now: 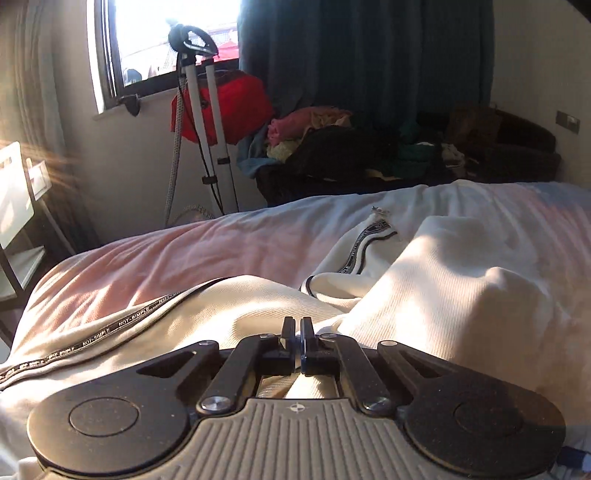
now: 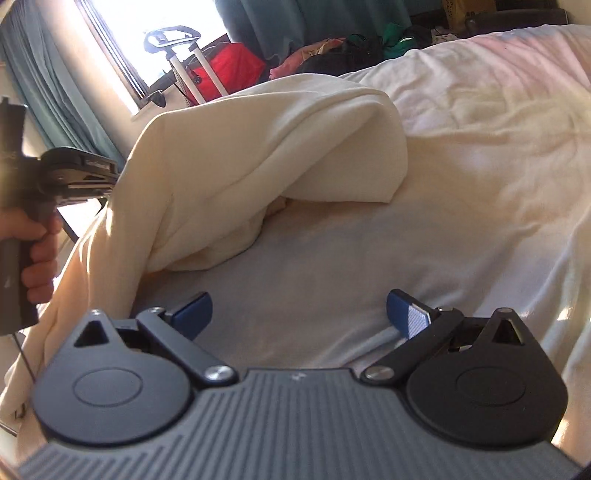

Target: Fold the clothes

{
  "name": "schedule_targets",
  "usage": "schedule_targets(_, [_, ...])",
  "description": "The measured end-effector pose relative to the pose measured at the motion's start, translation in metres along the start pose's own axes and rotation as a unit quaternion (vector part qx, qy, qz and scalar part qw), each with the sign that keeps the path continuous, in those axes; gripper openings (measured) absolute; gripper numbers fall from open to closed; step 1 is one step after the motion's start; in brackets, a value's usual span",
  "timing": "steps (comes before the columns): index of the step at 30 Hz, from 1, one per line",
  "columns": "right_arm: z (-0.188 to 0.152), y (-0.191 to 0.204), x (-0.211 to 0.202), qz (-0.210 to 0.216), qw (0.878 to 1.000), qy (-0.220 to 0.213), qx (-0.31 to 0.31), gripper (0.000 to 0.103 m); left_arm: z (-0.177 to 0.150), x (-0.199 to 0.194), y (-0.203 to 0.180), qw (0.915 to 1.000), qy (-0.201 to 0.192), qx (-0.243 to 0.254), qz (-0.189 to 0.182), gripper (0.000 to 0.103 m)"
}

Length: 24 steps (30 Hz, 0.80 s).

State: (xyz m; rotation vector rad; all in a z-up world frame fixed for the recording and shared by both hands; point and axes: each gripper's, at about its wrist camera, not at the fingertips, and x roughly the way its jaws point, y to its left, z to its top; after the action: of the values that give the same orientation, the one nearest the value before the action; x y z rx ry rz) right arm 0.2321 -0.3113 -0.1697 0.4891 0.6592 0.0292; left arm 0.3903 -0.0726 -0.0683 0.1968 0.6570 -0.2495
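A cream garment point(image 1: 461, 280) with a black "NOT-SIMPLE" trim band point(image 1: 96, 341) lies rumpled on the bed. My left gripper point(image 1: 297, 332) is shut on a fold of this garment, which runs under its jaws. In the right wrist view the same garment point(image 2: 258, 147) is lifted in a hump, held at its left edge by the left gripper point(image 2: 110, 177) in a person's hand. My right gripper point(image 2: 299, 310) is open and empty, hovering over the bare sheet point(image 2: 332, 266) just in front of the garment.
The bed has a white and pinkish sheet point(image 1: 166, 243). Beyond it stand a garment steamer pole point(image 1: 207, 122), a red bag point(image 1: 236, 107), a pile of mixed clothes point(image 1: 351, 147), dark curtains point(image 1: 369, 48) and a bright window point(image 1: 166, 33). A white chair point(image 1: 14, 199) is at left.
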Motion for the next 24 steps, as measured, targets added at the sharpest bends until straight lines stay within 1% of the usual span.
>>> schedule_targets(3, [0.001,0.001,-0.009,-0.009,1.000,-0.015,-0.003,0.103,-0.006,-0.047,-0.010,0.9991,-0.040,0.003,-0.014,0.001])
schedule_targets(5, [0.002,0.000,-0.020,-0.017,0.999,-0.029,0.000,0.103,-0.017,-0.084,-0.022,0.9972,-0.066,0.023,-0.027,0.001])
schedule_targets(6, [0.003,-0.002,-0.026,-0.021,0.999,-0.036,0.004,0.103,-0.027,-0.104,-0.030,0.9957,-0.076,0.038,-0.035,0.001])
schedule_targets(8, [0.006,-0.005,-0.038,-0.029,0.998,-0.050,0.011,0.103,-0.054,-0.141,-0.045,0.9934,-0.088,0.049,-0.055,0.001])
schedule_targets(9, [0.007,-0.005,-0.044,-0.030,0.998,-0.056,0.011,0.103,-0.072,-0.157,-0.050,0.9927,-0.091,0.043,-0.067,0.001])
schedule_targets(11, [0.009,-0.007,-0.056,-0.032,0.997,-0.067,0.011,0.103,-0.108,-0.180,-0.057,0.9923,-0.083,0.022,-0.089,0.001])
schedule_targets(12, [0.010,-0.008,-0.064,-0.032,0.997,-0.073,0.012,0.103,-0.129,-0.188,-0.062,0.9923,-0.072,0.014,-0.100,0.001])
schedule_targets(15, [0.009,-0.012,-0.084,-0.030,0.996,-0.084,0.012,0.103,-0.184,-0.198,-0.073,0.9911,-0.037,-0.011,-0.128,0.000])
schedule_targets(17, [0.007,-0.013,-0.095,-0.026,0.996,-0.089,0.010,0.103,-0.207,-0.195,-0.077,0.9911,-0.017,-0.028,-0.129,0.000])
schedule_targets(18, [0.006,-0.013,-0.100,-0.024,0.995,-0.091,0.007,0.103,-0.213,-0.192,-0.078,0.9909,-0.011,-0.034,-0.130,0.000])
schedule_targets(20, [0.003,-0.010,-0.106,-0.024,0.995,-0.093,-0.003,0.103,-0.217,-0.187,-0.081,0.9900,-0.012,-0.040,-0.135,0.000])
schedule_targets(24, [0.001,-0.001,-0.117,-0.021,0.995,-0.098,-0.020,0.102,-0.215,-0.180,-0.072,0.9857,-0.016,-0.081,-0.147,0.000])
